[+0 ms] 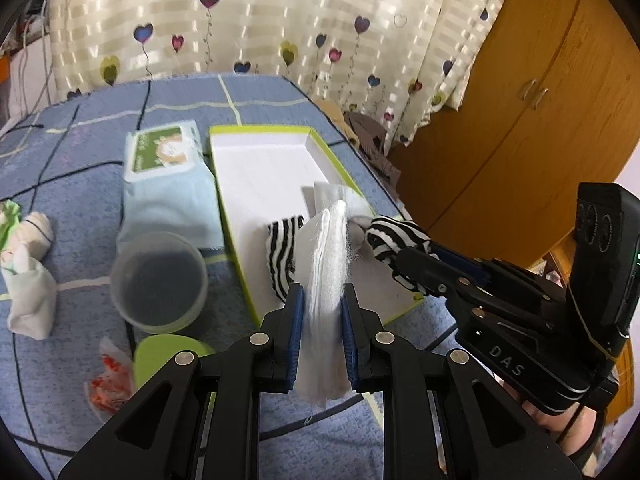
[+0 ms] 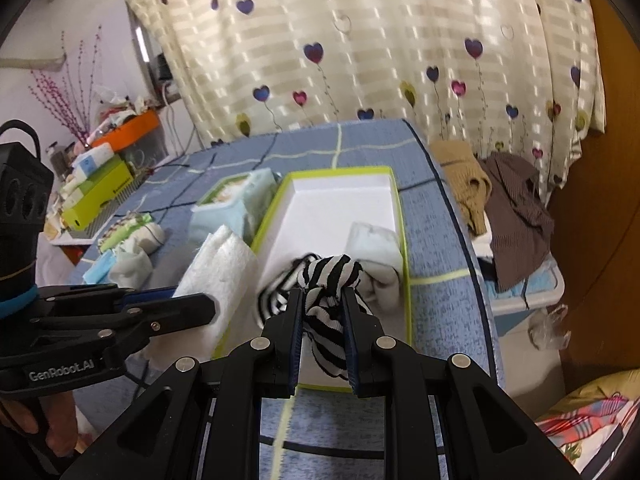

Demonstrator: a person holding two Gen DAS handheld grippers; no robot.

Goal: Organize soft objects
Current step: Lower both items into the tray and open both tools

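Note:
My left gripper (image 1: 323, 292) is shut on a folded white cloth (image 1: 326, 276) and holds it upright over the near end of the green-rimmed white box (image 1: 256, 168). My right gripper (image 2: 322, 296) is shut on a black-and-white striped sock (image 2: 326, 280) above the box (image 2: 340, 196); it also shows in the left wrist view (image 1: 400, 256). A white folded piece (image 2: 374, 240) lies inside the box. The white cloth (image 2: 224, 272) and the left gripper (image 2: 208, 306) show at the left of the right wrist view.
On the blue checked table (image 1: 80, 148) are a wet-wipes pack (image 1: 160, 152), a light blue sock (image 1: 172, 208), a clear cup (image 1: 160, 280), a green lid (image 1: 168, 356), small white socks (image 1: 28, 280) and a red-printed wrapper (image 1: 108, 384). Clothes (image 2: 500, 200) lie beyond the right edge.

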